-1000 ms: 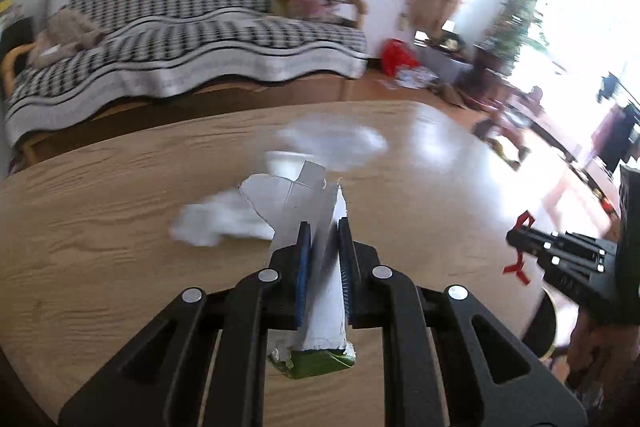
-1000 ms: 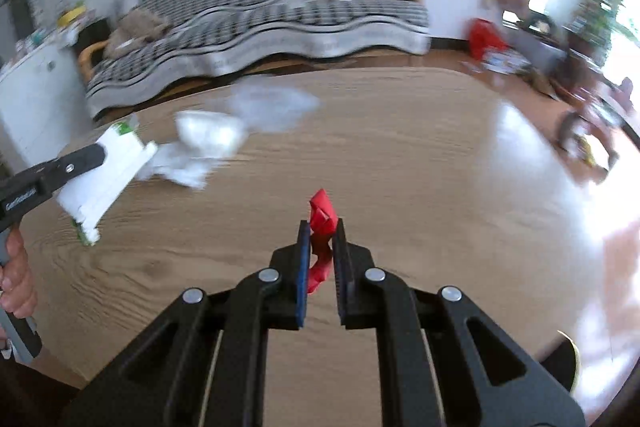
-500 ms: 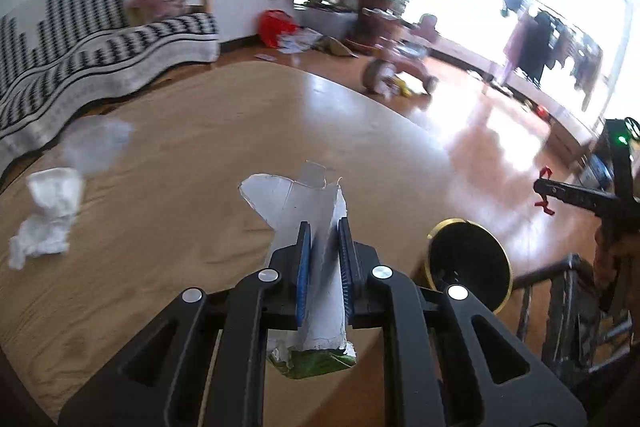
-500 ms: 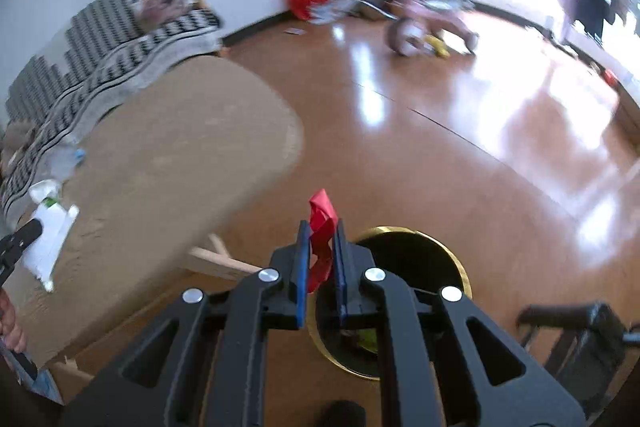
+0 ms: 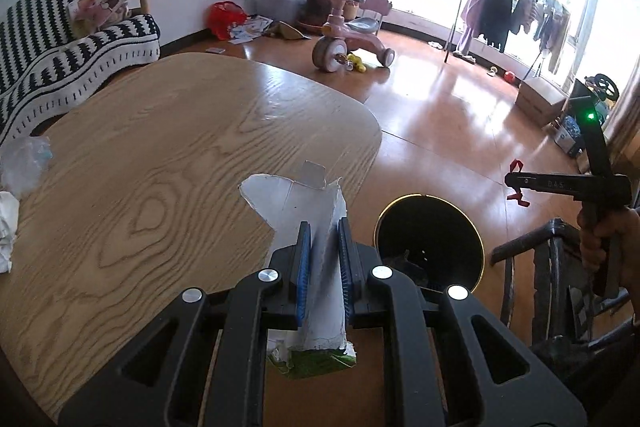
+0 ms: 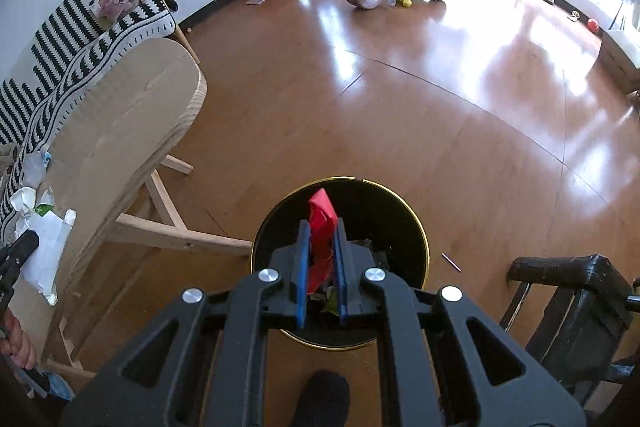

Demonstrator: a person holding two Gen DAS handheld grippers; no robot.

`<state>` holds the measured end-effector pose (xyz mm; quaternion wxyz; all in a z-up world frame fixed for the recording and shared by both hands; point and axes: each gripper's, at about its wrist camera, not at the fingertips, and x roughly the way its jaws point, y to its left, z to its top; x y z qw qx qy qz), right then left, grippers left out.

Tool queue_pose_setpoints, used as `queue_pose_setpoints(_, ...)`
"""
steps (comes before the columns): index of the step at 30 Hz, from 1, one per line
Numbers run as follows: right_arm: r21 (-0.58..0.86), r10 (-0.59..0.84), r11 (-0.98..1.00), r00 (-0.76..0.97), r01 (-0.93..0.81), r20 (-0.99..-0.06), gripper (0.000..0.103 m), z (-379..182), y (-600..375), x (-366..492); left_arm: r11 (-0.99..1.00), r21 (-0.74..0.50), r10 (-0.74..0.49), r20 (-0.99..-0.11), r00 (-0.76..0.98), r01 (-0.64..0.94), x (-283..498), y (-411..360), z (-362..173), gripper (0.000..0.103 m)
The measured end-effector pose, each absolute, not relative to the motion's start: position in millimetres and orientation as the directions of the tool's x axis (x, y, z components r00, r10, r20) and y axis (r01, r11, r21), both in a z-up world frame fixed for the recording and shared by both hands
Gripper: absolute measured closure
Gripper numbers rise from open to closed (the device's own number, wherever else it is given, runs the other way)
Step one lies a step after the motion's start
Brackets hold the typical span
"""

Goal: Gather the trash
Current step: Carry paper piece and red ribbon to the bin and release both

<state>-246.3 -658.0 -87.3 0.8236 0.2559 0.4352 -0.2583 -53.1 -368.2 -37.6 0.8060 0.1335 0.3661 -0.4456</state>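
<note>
Right wrist view: right gripper (image 6: pixel 320 263) fingers clamped on red wrapper (image 6: pixel 321 227), light and crinkly, above black bin (image 6: pixel 416 231). Left gripper (image 5: pixel 323 263) pinched torn white carton (image 5: pixel 316 227) mid-body, stiffish, beside surface (image 5: pixel 160 155).

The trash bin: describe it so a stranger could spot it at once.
Start at the wooden table, then look down to the glossy floor off its rounded corner, between the table legs and a dark chair. There stands the trash bin, round, open-topped and black inside. Its thin gold rim sets it apart from everything nearby.
</note>
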Motion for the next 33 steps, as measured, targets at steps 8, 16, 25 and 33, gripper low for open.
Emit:
queue_pose_setpoints(8, 0.19, -0.204, 0.728, 0.473, 0.658, -0.857, 0.065, -88, -664, -239, 0.557, -0.111, -0.619, -0.716, 0.323, 0.823, -56, -380, -42, 0.09)
queue_pose_setpoints(16, 0.207, -0.242, 0.711, 0.51, 0.672, -0.825, 0.036, -70, -661, -242, 0.527, -0.113, -0.619, -0.729, 0.29, 0.842, -71, -397, -51, 0.09)
queue_pose_setpoints(25, 0.237, -0.264, 0.728, 0.582, 0.643, -0.769, 0.028, -22, -621, -215, 0.462, -0.149, -0.619, -0.76, 0.197, 0.874, -116, -468, -93, 0.09)
queue_pose_setpoints(33, 0.218, -0.262, 0.751, 0.585, 0.623, -0.767, 0.026, -17, -615, -207, 0.431, -0.182, -0.6, -0.79, 0.13, 0.884, -149, -541, -137, 0.09)
